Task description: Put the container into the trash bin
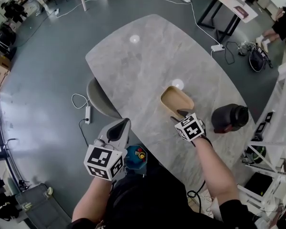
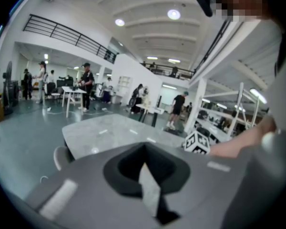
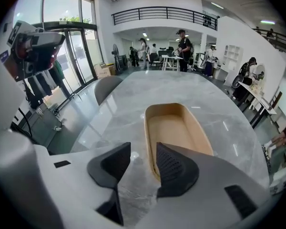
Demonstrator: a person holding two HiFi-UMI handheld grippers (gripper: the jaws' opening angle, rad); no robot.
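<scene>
A: Where is the container?
B: Tan oval container (image 1: 175, 100), upright and empty, on the grey marble table (image 1: 133, 66), near-right part. A black bottle (image 1: 229, 118) stands to its right, near but not touching.

A: Tongs?
B: The right gripper (image 3: 142, 149) is pitched down at the container's near end with its jaws spread. In its own view the container's left rim runs down into the gap, close by the right pad. The left pad sits outside over bare table. No pinch shows, so the container isn't gripped. The left gripper (image 1: 123, 124) hangs off the table's near edge, jaws pressed together, nothing in them.

A: Progress?
B: Early. The container sits flat on the table, neither held nor lifted. The reach looks about finished. Judged left to do: close on the rim, lift, carry over, release.

A: And the trash bin?
B: Not identified for sure. A teal thing (image 1: 136, 158) with coloured bits shows low by the near table edge, just beside the left gripper. It could be the bin, but that can't be told.

A: Risk?
B: Thin rim and a shallow bite, so the container may tip once it's lifted.
</scene>
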